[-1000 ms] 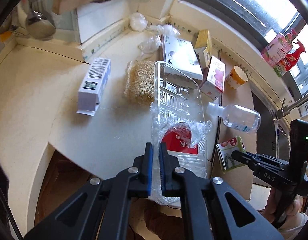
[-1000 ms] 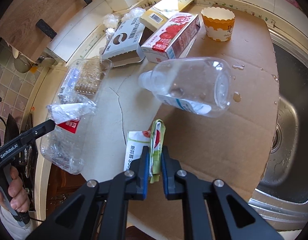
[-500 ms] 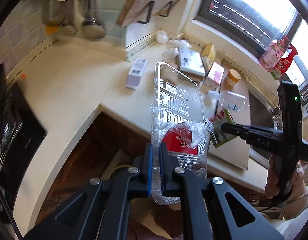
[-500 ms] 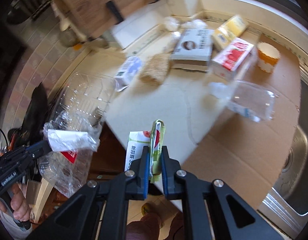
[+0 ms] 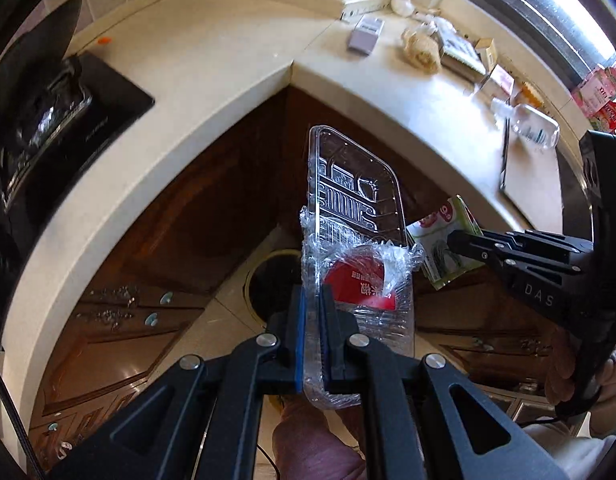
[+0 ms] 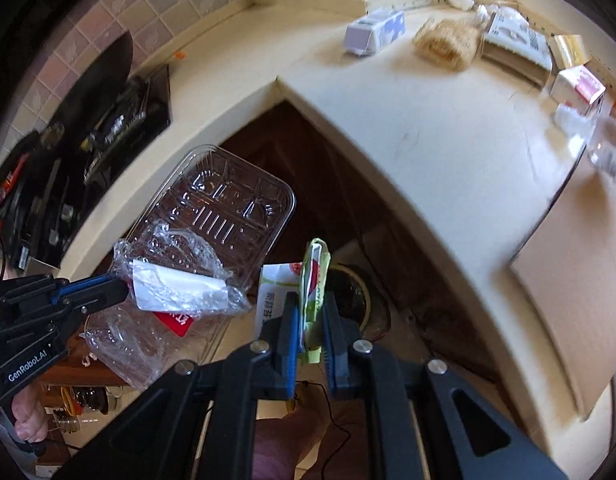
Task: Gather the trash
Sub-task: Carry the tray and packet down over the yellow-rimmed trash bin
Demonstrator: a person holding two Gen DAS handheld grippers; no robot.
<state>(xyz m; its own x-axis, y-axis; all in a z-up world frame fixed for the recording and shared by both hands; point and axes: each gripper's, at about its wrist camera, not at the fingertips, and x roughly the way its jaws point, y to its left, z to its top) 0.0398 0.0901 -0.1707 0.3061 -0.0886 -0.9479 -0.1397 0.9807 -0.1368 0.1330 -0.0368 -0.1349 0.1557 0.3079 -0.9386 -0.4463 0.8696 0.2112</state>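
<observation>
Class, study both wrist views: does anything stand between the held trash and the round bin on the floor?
Nothing visible does. The clear tray and green wrapper hang above the bin, with only open air between.

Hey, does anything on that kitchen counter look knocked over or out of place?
Yes. A clear plastic bottle lies on its side by the cardboard sheet, and small boxes and a fibrous scrubber are scattered near the back wall.

Cream countertop (image 5: 235, 64); boxes (image 6: 374, 32), bottle (image 5: 536, 128)
</observation>
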